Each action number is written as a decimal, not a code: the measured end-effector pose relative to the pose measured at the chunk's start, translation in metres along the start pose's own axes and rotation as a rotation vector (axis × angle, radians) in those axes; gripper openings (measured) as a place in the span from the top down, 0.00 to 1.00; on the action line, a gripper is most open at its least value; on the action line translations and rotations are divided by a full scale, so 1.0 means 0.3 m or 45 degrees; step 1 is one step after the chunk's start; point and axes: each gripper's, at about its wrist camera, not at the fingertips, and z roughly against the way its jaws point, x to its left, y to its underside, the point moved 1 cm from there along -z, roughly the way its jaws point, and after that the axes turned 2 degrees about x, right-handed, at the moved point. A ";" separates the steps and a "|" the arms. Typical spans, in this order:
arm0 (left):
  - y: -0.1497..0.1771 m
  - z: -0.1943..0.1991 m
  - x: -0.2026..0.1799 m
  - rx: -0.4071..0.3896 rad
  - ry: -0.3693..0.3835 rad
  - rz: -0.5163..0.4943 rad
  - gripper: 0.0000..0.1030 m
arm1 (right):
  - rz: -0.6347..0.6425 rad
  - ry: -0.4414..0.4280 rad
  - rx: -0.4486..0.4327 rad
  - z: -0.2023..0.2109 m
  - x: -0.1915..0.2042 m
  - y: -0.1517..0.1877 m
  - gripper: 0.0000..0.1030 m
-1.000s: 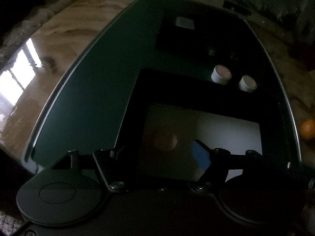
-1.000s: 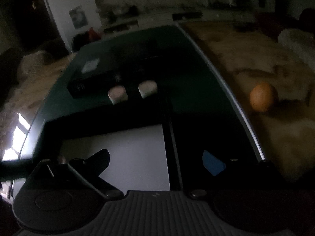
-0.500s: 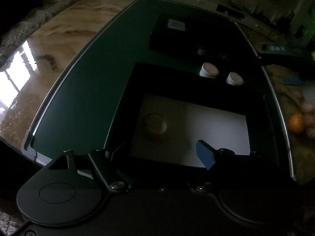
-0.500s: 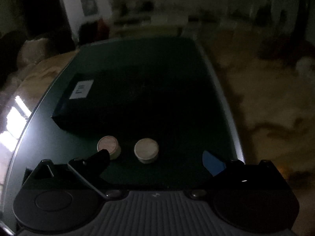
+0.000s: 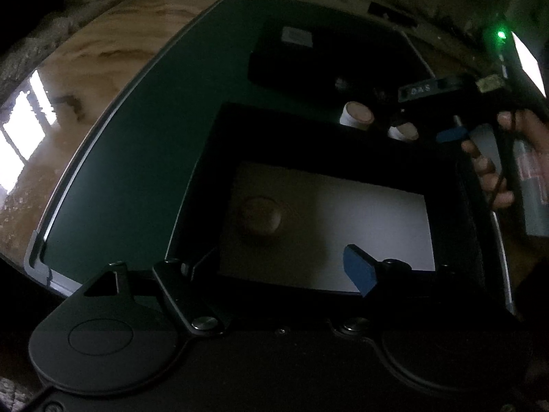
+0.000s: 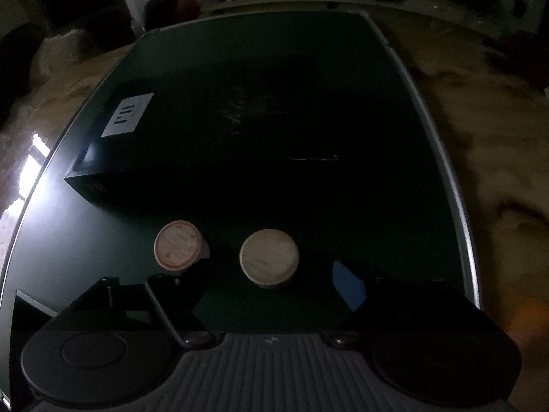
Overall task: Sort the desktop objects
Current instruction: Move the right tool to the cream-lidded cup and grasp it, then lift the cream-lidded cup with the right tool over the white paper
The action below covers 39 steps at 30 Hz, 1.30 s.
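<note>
Two small round white tubs stand side by side on the green mat: a red-rimmed tub (image 6: pixel 177 245) and a plain tub (image 6: pixel 269 257). My right gripper (image 6: pixel 271 285) is open, just above and short of the plain tub; it also shows in the left wrist view (image 5: pixel 429 127) beside the tubs (image 5: pixel 357 116). My left gripper (image 5: pixel 281 267) is open and empty over a black tray (image 5: pixel 206 171) lined with white paper, where a round tub (image 5: pixel 260 214) lies.
A flat black box (image 6: pixel 192 147) with a white label lies on the green mat (image 6: pixel 308 68) behind the tubs. The mat sits on a marbled brown tabletop (image 5: pixel 85 68) with bright window reflections at the left.
My right gripper has moved forward and down over the two tubs, which now sit close under its fingers. My left gripper has pulled back and up a little over the tray.
</note>
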 end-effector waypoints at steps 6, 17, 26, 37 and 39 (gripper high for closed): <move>0.005 -0.001 0.002 -0.010 0.002 0.013 0.22 | 0.021 0.034 0.034 -0.038 0.026 -0.013 0.42; 0.011 -0.008 0.006 0.010 0.008 0.029 0.22 | 0.011 0.057 0.010 -0.029 0.022 -0.001 0.57; -0.004 -0.014 0.019 0.004 0.006 0.033 0.22 | 0.018 -0.026 -0.086 0.132 0.037 0.021 0.57; 0.014 0.034 0.034 -0.013 0.002 0.060 0.22 | 0.028 -0.137 -0.055 0.344 0.025 0.269 0.57; 0.019 0.045 0.037 -0.016 0.002 0.066 0.22 | 0.037 -0.137 -0.023 0.328 0.032 0.312 0.57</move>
